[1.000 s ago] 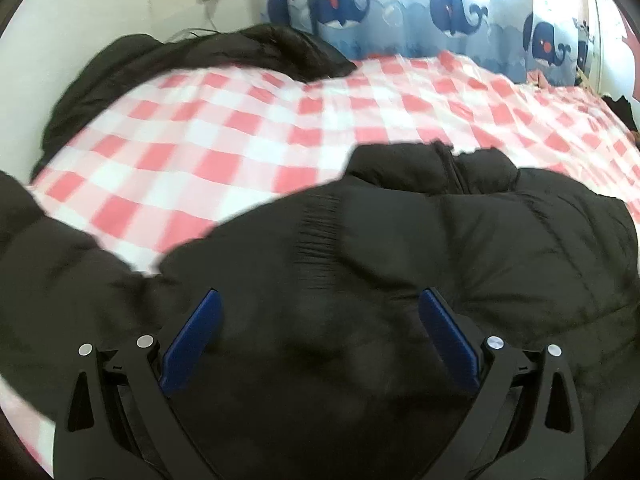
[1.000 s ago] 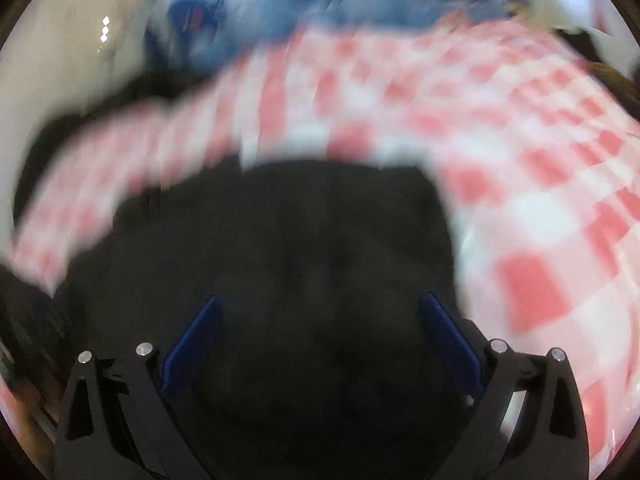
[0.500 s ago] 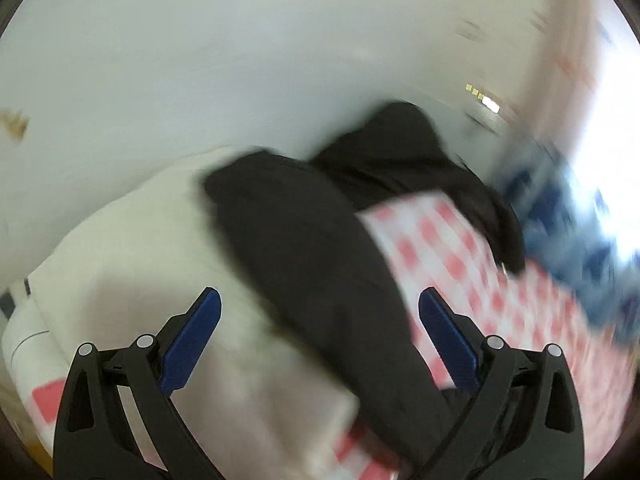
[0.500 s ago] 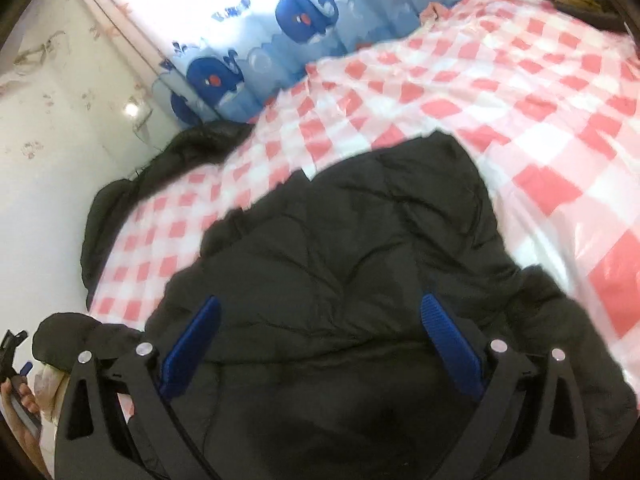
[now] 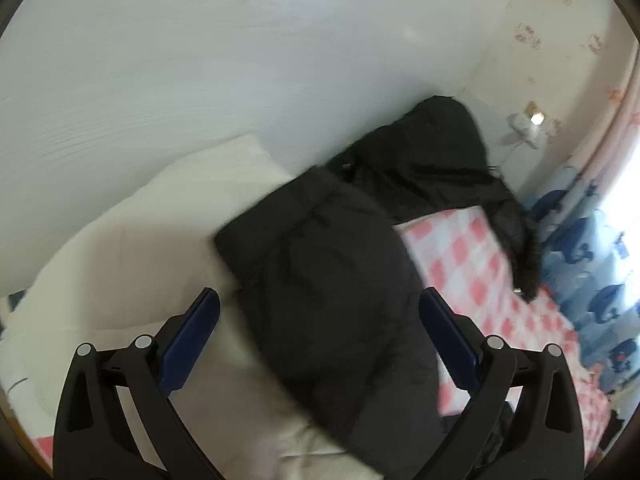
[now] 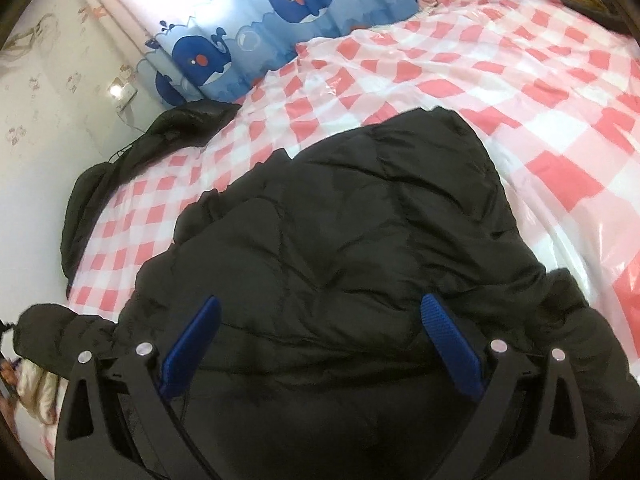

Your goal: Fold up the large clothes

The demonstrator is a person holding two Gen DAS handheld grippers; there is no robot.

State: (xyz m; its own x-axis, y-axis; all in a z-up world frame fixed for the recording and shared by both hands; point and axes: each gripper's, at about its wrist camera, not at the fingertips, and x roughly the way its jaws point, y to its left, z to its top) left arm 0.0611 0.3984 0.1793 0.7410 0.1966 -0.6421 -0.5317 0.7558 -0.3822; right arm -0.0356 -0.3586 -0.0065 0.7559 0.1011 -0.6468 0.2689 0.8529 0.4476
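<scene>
Left gripper (image 5: 318, 318): jaws spread wide, nothing between the blue pads, nothing held. It hangs over a sleeve (image 5: 320, 280) of the black puffer jacket (image 6: 340, 232); the sleeve lies across the cream pillow (image 5: 120, 264) at the wall end of the bed. This view is motion-blurred, so I can't tell if the pads touch fabric.

Right gripper (image 6: 318, 330): also wide open, empty, over the jacket's quilted body. Contact unclear here as well.

Jacket position: spread on the red-and-white checked bedsheet (image 6: 500, 92), body in the middle of the bed, 1 sleeve running off toward the pillow. A 2nd black garment (image 6: 132, 160) with what looks like a hood is bunched against the wall, apart from the jacket, with checked sheet showing between them.

My read of the step: take the stray sleeve and fold it in over the body. To do it well:
- bite near the cuff end, not mid-sleeve, so the whole length follows
- puffy fill is slippery and springs back; close fully on a thick pinch
- right gripper should pin the body near the shoulder so the torso doesn't drag
- lay the sleeve flat, then press the air out

Containers: none visible in either view, nothing to load or empty. Whale-print curtain (image 6: 288, 4) runs along the far side.
</scene>
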